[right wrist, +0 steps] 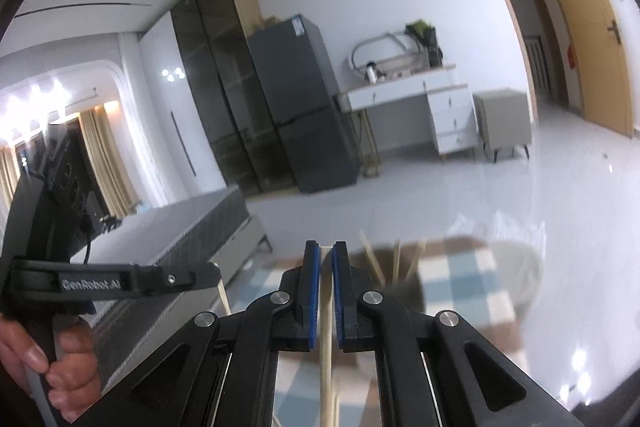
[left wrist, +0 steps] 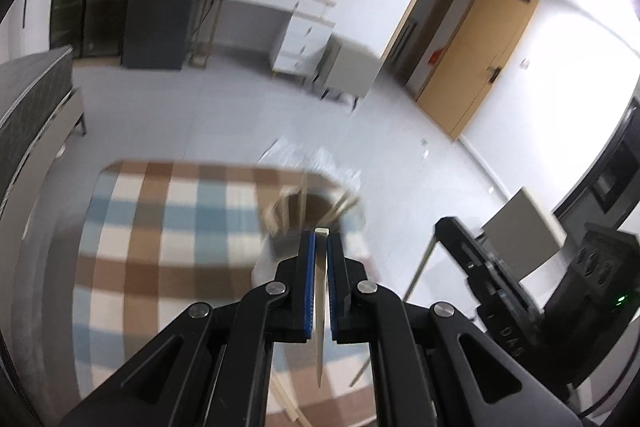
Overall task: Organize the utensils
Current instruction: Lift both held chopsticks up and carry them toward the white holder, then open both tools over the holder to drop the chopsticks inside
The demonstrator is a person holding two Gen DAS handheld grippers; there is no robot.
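My left gripper (left wrist: 321, 237) is shut on a pale wooden chopstick (left wrist: 320, 327) that runs back between its blue pads. Just beyond its tips stands a blurred holder (left wrist: 304, 215) with several chopsticks leaning in it, on a brown, blue and white checked cloth (left wrist: 160, 227). My right gripper (right wrist: 326, 251) is likewise shut on a chopstick (right wrist: 327, 367). The same holder (right wrist: 400, 279) shows ahead and to its right on the cloth (right wrist: 460, 279). The right tool's black body (left wrist: 492, 279) appears at the left view's right side. A hand (right wrist: 60, 375) holds the left tool in the right wrist view.
A loose chopstick (left wrist: 290, 403) lies on the cloth near the front. A pale round vessel (right wrist: 516, 275) sits right of the holder. Beyond are a bed (right wrist: 192, 227), a dark fridge (right wrist: 304, 107), a white desk (right wrist: 420, 91), a grey cabinet (right wrist: 504, 119) and a wooden door (left wrist: 472, 59).
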